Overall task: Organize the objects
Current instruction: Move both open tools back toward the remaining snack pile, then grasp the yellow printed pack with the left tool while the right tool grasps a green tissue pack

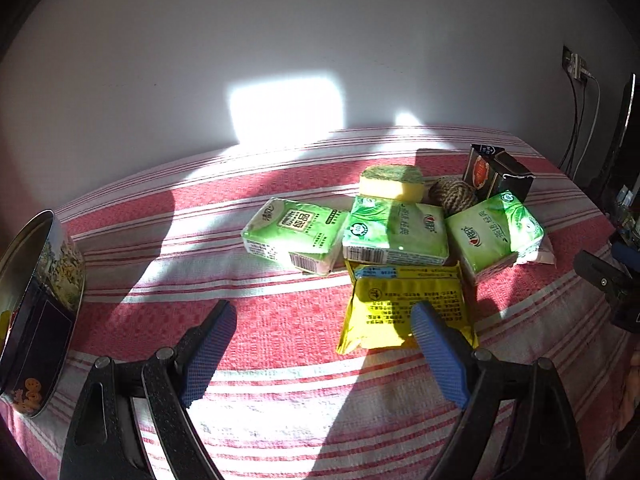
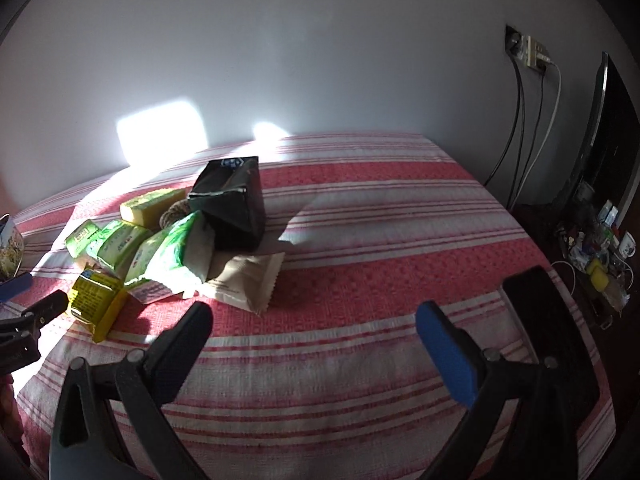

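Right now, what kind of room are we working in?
Probably a home living room or bedroom: a table under a red striped cloth against a plain wall, a wall socket with cables, and a flat screen above a cluttered low shelf.

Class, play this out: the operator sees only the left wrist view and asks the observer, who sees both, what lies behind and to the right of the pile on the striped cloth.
Operator: What is that pale edge under the rightmost green pack?
Observer: It is a beige sachet with crimped ends, lying flat on the striped cloth and partly tucked under the pile.
Operator: Is the dark carton intact?
Observer: On the right wrist view the dark carton looks creased and dented along its side.
Operator: Is the right gripper holding anything?
Observer: No, the right gripper is open, with only cloth between its fingers.
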Motion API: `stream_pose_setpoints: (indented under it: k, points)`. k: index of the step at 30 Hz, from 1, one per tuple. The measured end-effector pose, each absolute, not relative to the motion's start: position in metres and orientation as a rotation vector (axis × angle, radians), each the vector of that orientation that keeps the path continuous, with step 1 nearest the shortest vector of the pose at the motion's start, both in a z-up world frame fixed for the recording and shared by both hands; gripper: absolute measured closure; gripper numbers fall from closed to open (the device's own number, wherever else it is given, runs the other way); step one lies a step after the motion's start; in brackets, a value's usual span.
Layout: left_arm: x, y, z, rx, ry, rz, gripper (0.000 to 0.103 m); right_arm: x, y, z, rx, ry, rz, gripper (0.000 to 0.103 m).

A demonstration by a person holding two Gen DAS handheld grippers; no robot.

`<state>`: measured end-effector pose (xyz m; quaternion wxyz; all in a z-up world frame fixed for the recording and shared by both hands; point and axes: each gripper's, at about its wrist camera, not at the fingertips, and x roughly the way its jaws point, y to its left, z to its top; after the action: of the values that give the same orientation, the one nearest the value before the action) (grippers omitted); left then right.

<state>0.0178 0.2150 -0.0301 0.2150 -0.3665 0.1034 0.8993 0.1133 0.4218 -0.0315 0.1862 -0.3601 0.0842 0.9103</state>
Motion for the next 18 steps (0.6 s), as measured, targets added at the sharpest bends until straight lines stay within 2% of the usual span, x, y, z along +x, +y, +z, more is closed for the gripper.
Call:
stream_pose_setpoints:
  k: [5,9,18]
  points:
    - [0.014,0.242,-0.034,-1.074,0.274,2.42,0.013,0.103,0.414,-0.033,-1.056,0.247,2.602,0.0]
    - [0.012,0.264,-0.04,-1.099,0.348,2.407,0.013,0.106,0.413,-0.026,-1.009,0.276,2.632,0.0]
    - [-0.003,0.274,-0.05,-1.195,0.27,2.362,0.013,0.104,0.411,-0.017,-0.946,0.284,2.644,0.0]
